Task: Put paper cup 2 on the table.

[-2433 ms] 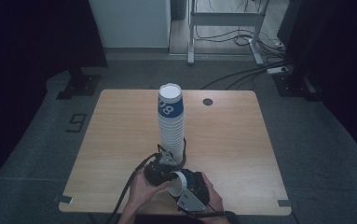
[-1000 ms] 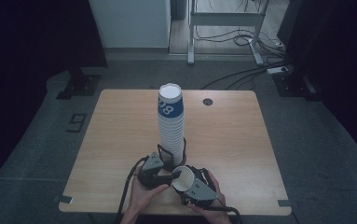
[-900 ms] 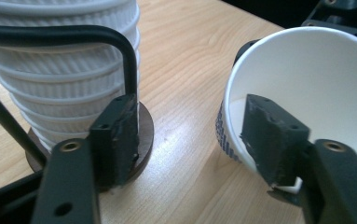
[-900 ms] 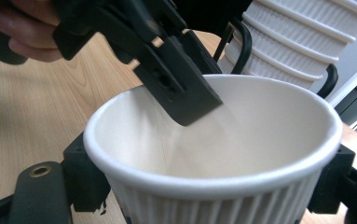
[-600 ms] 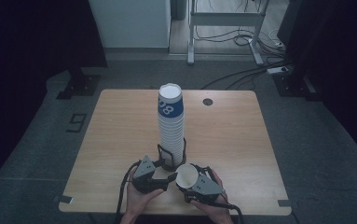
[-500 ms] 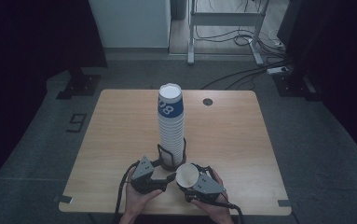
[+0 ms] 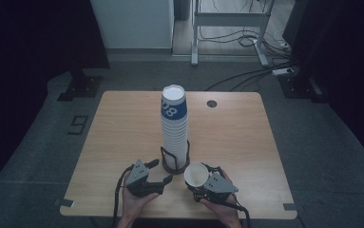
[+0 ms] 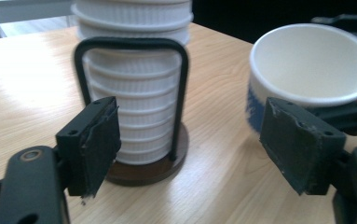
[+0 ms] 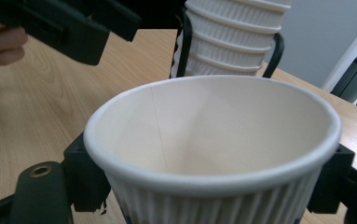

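1. Low centre of the high view, the right gripper (image 7: 203,183) clamps an empty paper cup (image 7: 196,174), mouth up.
2. Just left, the left gripper (image 7: 163,172) has just been opening; nothing sits between its wide jaws.
3. Behind both, a cup stack (image 7: 174,128) fills a wire holder (image 7: 175,164).
4. Bare table (image 7: 122,123) flanks it.

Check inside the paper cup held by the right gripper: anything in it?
The paper cup shows a bare white inner wall with a seam and nothing in it. Its rim hides the very bottom in the right gripper view.

Wooden table (image 7: 122,142) on grey floor (image 7: 37,156)
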